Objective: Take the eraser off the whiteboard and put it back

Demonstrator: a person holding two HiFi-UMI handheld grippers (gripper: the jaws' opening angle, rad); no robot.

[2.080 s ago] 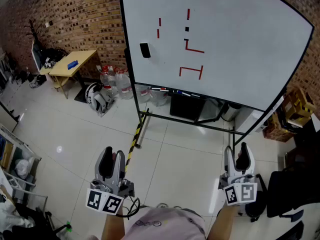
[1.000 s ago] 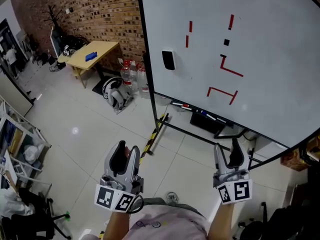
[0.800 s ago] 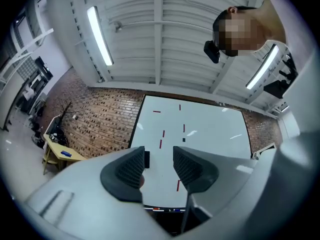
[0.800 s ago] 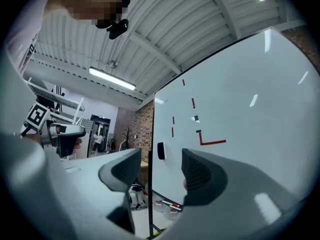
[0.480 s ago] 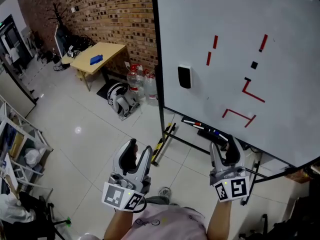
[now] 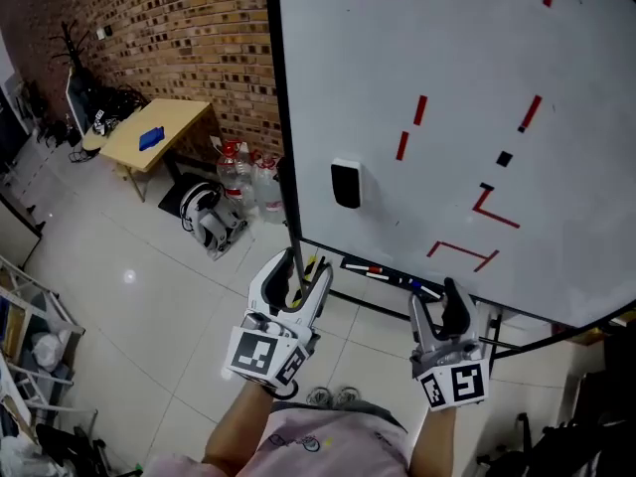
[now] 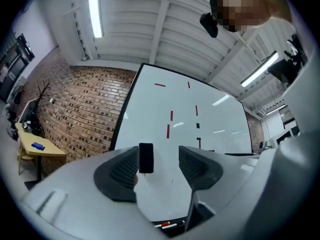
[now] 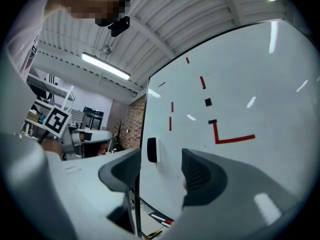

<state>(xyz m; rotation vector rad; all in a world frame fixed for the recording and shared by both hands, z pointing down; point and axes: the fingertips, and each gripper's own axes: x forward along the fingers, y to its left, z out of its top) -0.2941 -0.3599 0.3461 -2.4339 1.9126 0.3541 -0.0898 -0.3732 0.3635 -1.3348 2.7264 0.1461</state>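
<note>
A black eraser [image 6: 346, 184] sticks to the lower left part of the whiteboard [image 6: 447, 58], upright, beside red marks. My left gripper [image 6: 296, 272] is held below it, near the board's left edge and pointing at the board. Its jaws have just been opening and hold nothing. In the left gripper view the eraser [image 7: 145, 158] shows far off, lined up by the left jaw of the open left gripper [image 7: 158, 160]. My right gripper [image 6: 444, 304] hovers under the marker tray [image 6: 383, 270], jaws apart and empty. In the right gripper view the eraser [image 8: 151, 150] lies ahead, to the left.
The whiteboard's black frame post [image 6: 286, 167] runs down right by the left gripper. Left of the board are water bottles [image 6: 248, 179], a helmet-like object [image 6: 204, 217] and a wooden table [image 6: 134, 142] against the brick wall [image 6: 189, 28]. White tiled floor lies below.
Both grippers have come closer to the whiteboard, and the eraser now looks larger and nearer. The left gripper's jaws went from shut to open.
</note>
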